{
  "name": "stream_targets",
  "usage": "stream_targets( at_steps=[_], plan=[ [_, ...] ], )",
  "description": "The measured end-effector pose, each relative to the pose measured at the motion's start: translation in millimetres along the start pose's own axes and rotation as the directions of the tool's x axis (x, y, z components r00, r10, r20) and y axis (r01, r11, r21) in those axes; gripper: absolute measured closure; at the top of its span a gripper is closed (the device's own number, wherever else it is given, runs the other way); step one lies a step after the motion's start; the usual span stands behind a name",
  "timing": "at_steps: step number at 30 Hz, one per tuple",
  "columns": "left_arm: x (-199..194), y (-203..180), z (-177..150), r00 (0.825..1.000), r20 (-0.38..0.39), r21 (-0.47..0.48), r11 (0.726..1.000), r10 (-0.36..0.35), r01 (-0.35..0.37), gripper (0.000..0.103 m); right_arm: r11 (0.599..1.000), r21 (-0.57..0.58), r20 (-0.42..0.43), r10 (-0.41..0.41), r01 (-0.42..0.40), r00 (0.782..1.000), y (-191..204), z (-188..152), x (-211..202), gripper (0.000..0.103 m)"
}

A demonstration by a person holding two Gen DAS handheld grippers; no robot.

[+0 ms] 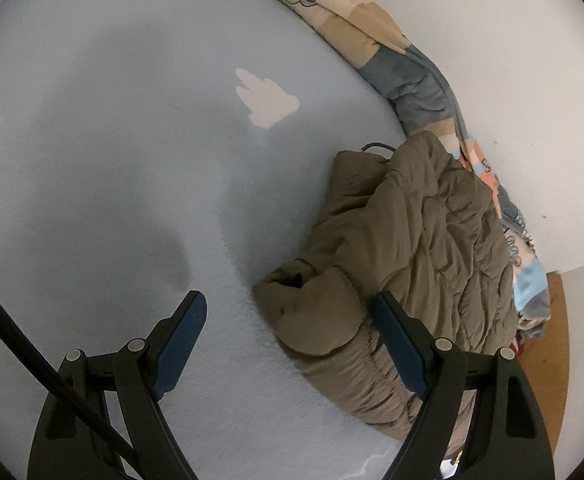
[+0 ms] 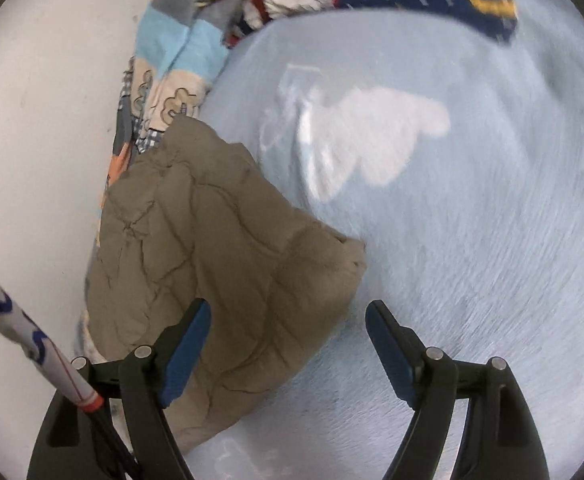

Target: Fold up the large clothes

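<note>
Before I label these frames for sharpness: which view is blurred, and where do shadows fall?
Right wrist view: motion streaks smear the blue sheet; the olive jacket stays fairly crisp. Left wrist view: sharp, with soft grey shadows on the sheet.

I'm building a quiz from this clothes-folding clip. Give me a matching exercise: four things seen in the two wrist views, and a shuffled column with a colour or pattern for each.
Things:
1. puffer jacket
2. bed sheet
3. gripper pads
4. blanket

Colours or patterns:
A. pale blue with white clouds
B. dark blue
C. olive brown, quilted
D. checked in beige, grey and light blue, with cartoon outlines

Pairs: 1-C, 2-A, 3-B, 4-D
</note>
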State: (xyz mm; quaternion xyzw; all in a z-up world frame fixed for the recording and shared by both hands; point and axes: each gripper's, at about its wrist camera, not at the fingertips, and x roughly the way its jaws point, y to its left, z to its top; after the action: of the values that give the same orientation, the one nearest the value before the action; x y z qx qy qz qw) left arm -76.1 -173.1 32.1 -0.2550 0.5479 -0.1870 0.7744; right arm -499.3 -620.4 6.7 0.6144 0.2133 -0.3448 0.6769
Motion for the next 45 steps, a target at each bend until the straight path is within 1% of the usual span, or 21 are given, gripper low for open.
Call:
stream_targets(
  at_steps=[2,5,8,11,13,19,22,23,24,25,26,27,28,29,30,33,35,37,39,41,45],
  plan=[
    [4.8,0.8,3.3,1.000,0.003,-0.014,1.000,-0.024,0.024,0.019,0.998,0.057,-0.018,0.029,-0.027,0.999,-8.5,-0.4,4.9,0.019],
    [11.1,6.1,2.4,0.996,0.008,-0.059,0.994,-0.091,0.092,0.019,0.987,0.138,-0.023,0.089,-0.085,0.996,-23.3,1.8,10.7,0.019],
    [19.2,7.8,1.5,0.991,-0.002,-0.082,0.988,-0.134,0.133,0.019,0.973,0.175,-0.015,0.153,-0.148,0.988,-29.7,6.3,14.5,0.018],
    [29.1,5.7,-2.0,0.986,-0.019,-0.086,0.983,-0.163,0.161,0.019,0.971,0.179,0.006,0.160,-0.158,0.987,-33.4,8.8,18.3,0.018],
    [31.8,0.7,-1.7,0.986,-0.011,-0.071,0.983,-0.168,0.167,0.019,0.971,0.178,-0.007,0.161,-0.157,0.987,-34.7,9.0,24.1,0.017],
    [37.6,-15.5,-3.7,0.990,0.014,-0.003,0.990,-0.142,0.142,0.014,0.982,0.093,-0.029,0.168,-0.165,0.985,-19.4,10.1,41.3,0.015],
    [38.0,-26.6,-5.0,0.996,0.034,0.068,0.994,-0.088,0.085,0.014,0.987,0.052,-0.033,0.155,-0.153,0.987,-12.6,9.5,48.5,0.014],
    [37.0,-34.0,-5.9,0.997,0.052,0.109,0.992,-0.062,0.056,0.014,0.989,0.035,-0.034,0.143,-0.142,0.989,-10.0,8.9,50.4,0.014],
    [35.5,-39.7,-7.3,0.997,0.070,0.147,0.989,-0.036,0.025,0.019,0.992,0.014,-0.035,0.127,-0.126,0.991,-6.7,8.6,51.4,0.019],
    [33.9,-46.7,-9.4,0.996,0.088,0.194,0.981,-0.005,-0.013,0.022,0.994,-0.003,-0.034,0.110,-0.110,0.993,-4.1,8.4,51.6,0.026],
    [31.4,-60.2,-13.5,0.992,0.123,0.273,0.960,0.036,-0.069,0.029,0.996,-0.028,-0.034,0.088,-0.089,0.996,-1.2,8.2,51.3,0.038],
    [29.0,-68.4,-16.8,0.987,0.149,0.322,0.941,0.062,-0.108,0.035,0.996,-0.075,-0.023,0.050,-0.052,0.998,5.0,7.4,49.0,0.047],
    [26.9,-76.9,-20.7,0.980,0.178,0.370,0.917,0.090,-0.151,0.038,0.991,-0.130,-0.010,0.017,-0.018,1.000,13.8,5.9,46.3,0.051],
    [23.8,-87.5,-26.0,0.970,0.215,0.422,0.884,0.117,-0.200,0.044,0.983,-0.184,0.008,-0.012,0.013,1.000,21.9,3.9,43.0,0.057],
    [20.6,-92.7,-30.6,0.962,0.241,0.447,0.866,0.126,-0.226,0.047,0.965,-0.256,0.039,-0.052,0.061,0.998,34.6,0.3,38.9,0.061],
    [11.2,-103.1,-34.5,0.950,0.280,0.478,0.838,0.137,-0.262,0.051,0.891,-0.413,0.135,-0.143,0.187,0.980,65.2,-11.9,29.9,0.064],
    [4.1,-110.2,-38.3,0.943,0.302,0.501,0.818,0.139,-0.281,0.053,0.839,-0.485,0.184,-0.176,0.246,0.967,80.4,-18.7,24.9,0.065],
    [-2.3,-116.1,-39.9,0.939,0.315,0.514,0.807,0.138,-0.291,0.053,0.811,-0.519,0.214,-0.183,0.270,0.960,87.3,-21.6,17.5,0.066],
    [-9.3,-119.7,-42.3,0.939,0.316,0.520,0.804,0.134,-0.289,0.054,0.779,-0.555,0.245,-0.182,0.292,0.952,97.0,-25.7,11.2,0.067],
    [-18.0,-123.8,-45.3,0.940,0.318,0.531,0.797,0.128,-0.288,0.054,0.758,-0.577,0.266,-0.179,0.305,0.947,105.6,-27.2,4.3,0.068],
    [-41.7,-125.7,-50.3,0.945,0.311,0.561,0.783,0.103,-0.269,0.054,0.742,-0.596,0.271,-0.174,0.307,0.947,113.5,-30.3,-12.1,0.068]
  ],
)
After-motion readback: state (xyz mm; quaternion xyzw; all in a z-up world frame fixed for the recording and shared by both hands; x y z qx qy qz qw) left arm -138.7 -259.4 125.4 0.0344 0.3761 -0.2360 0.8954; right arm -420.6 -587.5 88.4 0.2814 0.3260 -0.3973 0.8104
